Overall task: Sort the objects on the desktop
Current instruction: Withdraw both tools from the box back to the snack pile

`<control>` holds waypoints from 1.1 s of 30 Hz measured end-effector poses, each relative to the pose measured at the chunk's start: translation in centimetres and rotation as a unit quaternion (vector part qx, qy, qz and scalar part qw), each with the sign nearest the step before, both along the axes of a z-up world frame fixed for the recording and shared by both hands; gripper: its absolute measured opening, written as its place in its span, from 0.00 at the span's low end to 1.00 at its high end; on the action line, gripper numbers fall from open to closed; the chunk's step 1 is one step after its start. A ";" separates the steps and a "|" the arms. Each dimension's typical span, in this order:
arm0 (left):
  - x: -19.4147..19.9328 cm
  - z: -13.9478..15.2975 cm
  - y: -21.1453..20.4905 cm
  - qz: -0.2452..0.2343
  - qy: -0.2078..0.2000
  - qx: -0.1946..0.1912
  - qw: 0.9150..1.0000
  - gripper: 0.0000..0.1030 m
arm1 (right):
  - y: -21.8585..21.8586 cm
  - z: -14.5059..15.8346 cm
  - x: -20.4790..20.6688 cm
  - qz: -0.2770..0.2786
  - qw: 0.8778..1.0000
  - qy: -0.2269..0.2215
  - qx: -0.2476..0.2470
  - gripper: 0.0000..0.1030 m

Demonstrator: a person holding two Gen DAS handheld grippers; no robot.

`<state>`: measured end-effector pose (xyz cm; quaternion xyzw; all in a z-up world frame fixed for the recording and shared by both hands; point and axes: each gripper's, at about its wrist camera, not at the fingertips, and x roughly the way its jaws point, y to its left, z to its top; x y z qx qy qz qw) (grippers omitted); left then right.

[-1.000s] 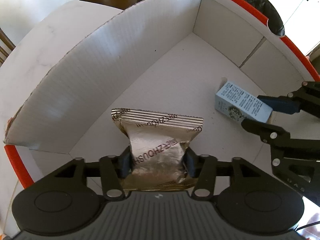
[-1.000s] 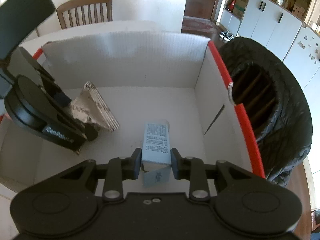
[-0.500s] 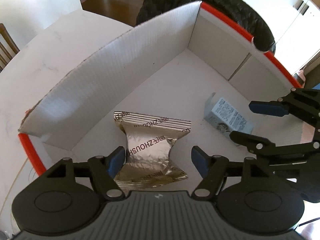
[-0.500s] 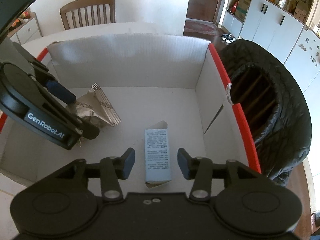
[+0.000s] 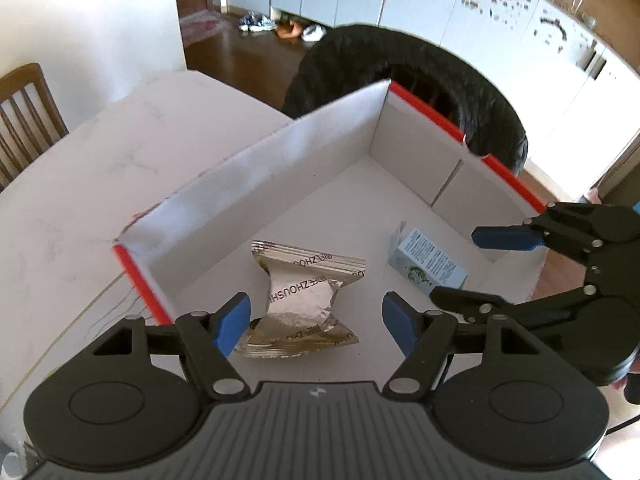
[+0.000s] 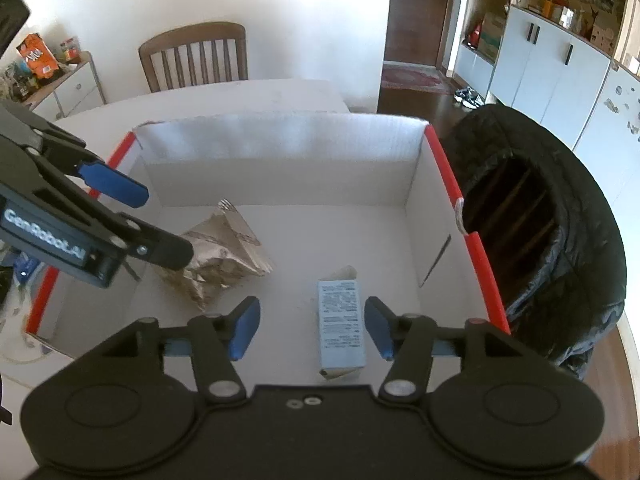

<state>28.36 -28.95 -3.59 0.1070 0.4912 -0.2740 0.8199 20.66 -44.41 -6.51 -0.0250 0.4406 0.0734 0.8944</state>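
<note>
We are in a home: a wooden chair (image 6: 192, 56) at a white table (image 6: 240, 96), white cupboards (image 6: 552, 68), shoes (image 5: 256, 22) on the wood floor.

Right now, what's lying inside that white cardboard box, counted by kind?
Foil packets: 1
Small blue cartons: 1
Total: 2, both lying loose on the floor of the box, touched by neither gripper.

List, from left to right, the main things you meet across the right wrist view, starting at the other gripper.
left gripper → foil packet → blue carton → red-edged box wall → black-lined bin
</note>
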 end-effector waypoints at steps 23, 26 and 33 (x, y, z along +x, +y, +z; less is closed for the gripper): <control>-6.9 3.6 8.5 0.008 -0.067 -0.063 0.996 0.99 | 5.7 2.9 -4.6 -0.044 0.998 -0.047 0.010 0.76; -7.6 4.0 10.1 0.012 -0.070 -0.068 0.995 0.99 | 6.8 3.2 -5.1 -0.049 0.997 -0.050 0.014 0.77; -8.8 4.8 14.6 0.045 -0.083 -0.092 0.991 0.99 | 9.9 3.8 -6.1 -0.053 0.997 -0.055 0.028 0.77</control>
